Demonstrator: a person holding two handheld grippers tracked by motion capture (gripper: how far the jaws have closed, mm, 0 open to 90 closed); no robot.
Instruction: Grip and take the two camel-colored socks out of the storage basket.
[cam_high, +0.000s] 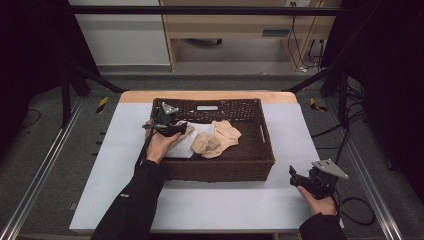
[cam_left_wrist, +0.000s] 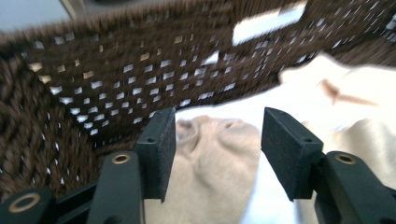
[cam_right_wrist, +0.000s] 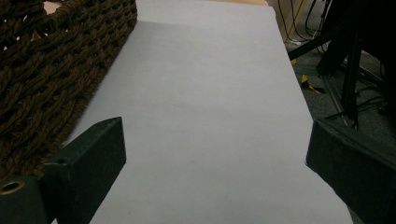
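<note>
A pale grey table (cam_high: 125, 165) with a wooden far edge stands on dark carpet, black frame rails on either side. At the left, our left gripper (cam_left_wrist: 217, 149) is down inside the dark brown woven wicker basket (cam_high: 220, 167), at its left end near the far wall. Its jaws stand apart on either side of a fold of a beige cloth sock (cam_left_wrist: 210, 163), and the pads do not yet press on it. We judge this as the reach for a pick: next we need to sink a little, close on the fold, and lift clear of the basket wall. To the right in the basket lie a white cloth (cam_high: 184, 145) and two more beige socks (cam_high: 220, 139), bunched towards the middle; the right end is bare. At the far right, our right gripper (cam_right_wrist: 215, 168) rests released over the bare table, near the basket's near right corner.
</note>
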